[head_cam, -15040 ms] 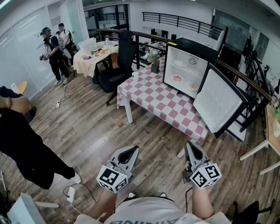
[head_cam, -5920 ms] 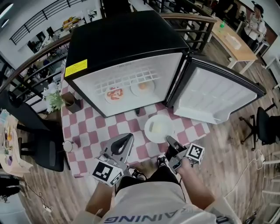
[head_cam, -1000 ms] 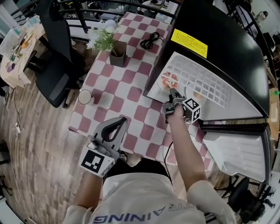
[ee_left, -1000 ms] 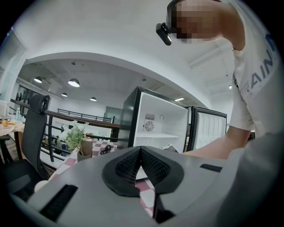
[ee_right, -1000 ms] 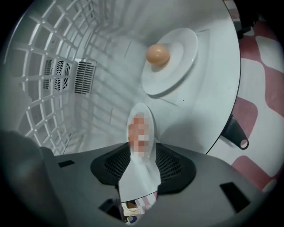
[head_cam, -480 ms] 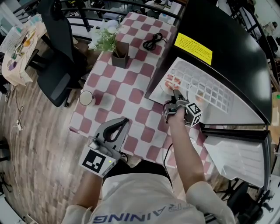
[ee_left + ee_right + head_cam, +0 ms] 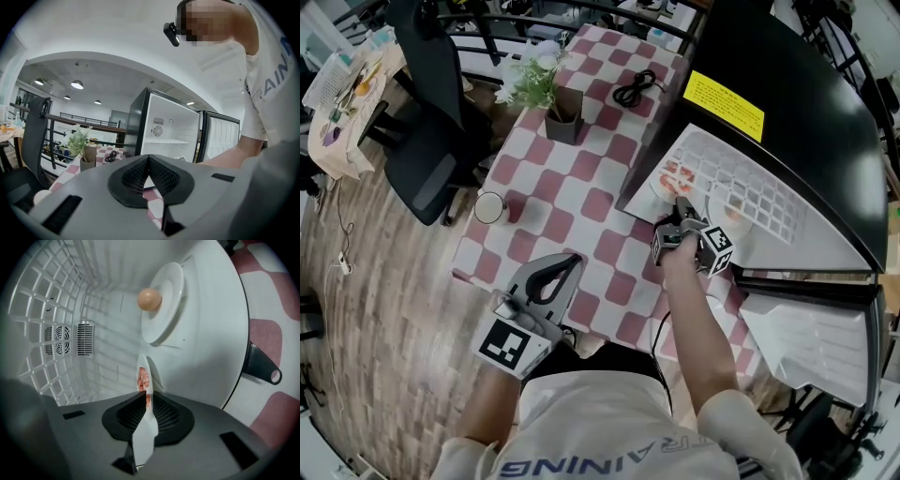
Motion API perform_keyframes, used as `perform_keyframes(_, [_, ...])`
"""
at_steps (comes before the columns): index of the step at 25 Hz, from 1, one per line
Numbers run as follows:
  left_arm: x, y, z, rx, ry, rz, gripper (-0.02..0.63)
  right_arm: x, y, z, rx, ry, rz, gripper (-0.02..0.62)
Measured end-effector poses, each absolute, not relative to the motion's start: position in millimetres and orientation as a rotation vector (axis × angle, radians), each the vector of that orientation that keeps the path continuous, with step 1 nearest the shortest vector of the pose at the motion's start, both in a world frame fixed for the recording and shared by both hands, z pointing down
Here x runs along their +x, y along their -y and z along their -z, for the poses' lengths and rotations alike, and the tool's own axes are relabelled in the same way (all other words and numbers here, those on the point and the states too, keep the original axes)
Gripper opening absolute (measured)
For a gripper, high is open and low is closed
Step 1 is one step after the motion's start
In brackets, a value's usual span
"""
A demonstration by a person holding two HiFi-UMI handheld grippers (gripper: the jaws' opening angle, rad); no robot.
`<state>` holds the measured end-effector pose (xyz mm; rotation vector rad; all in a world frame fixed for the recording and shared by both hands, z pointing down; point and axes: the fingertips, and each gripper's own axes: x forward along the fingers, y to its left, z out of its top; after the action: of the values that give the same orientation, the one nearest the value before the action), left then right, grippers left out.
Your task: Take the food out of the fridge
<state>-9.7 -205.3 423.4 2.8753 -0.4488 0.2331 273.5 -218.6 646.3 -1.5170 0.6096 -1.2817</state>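
The black fridge [image 7: 787,75] stands open on the checked table [image 7: 572,197]. On its white floor lie a plate with red food [image 7: 668,176] and a second plate [image 7: 727,202] bearing a round tan piece of food [image 7: 149,299]. My right gripper [image 7: 680,206] reaches into the fridge's mouth. Its jaws have just been closing and now press on the rim of the plate with red food [image 7: 143,376], seen edge-on between the pads of that gripper [image 7: 144,397]. My left gripper [image 7: 567,265] hangs over the table's near edge, shut and empty [image 7: 149,159].
The fridge door [image 7: 811,328] swings open at the right. A wire shelf [image 7: 750,187] spans the fridge above the plates. A potted plant [image 7: 562,117], a cup [image 7: 490,207] and a coiled cable [image 7: 630,92] stand on the table. An office chair [image 7: 431,122] is at the left.
My right gripper has stayed at the fridge's mouth by the plate with red food and rolled a little. The left gripper has kept its place.
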Motion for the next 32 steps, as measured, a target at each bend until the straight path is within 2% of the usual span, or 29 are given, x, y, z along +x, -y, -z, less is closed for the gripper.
perform_keyframes(2, [-10, 206, -423, 2.874, 0.451, -0.232, 0.008, 273, 218, -649, -1.531, -0.602, 1.286, 0.035])
perform_keyframes(18, [-21, 196, -415, 2.888, 0.437, -0.226, 0.008, 267, 200, -620, -1.492, -0.779, 1.131, 0.025])
perform_keyframes(32, [-7, 156, -407, 2.939, 0.263, -0.224, 0.008, 209, 83, -592, -1.47, -0.881, 1.185, 0.025])
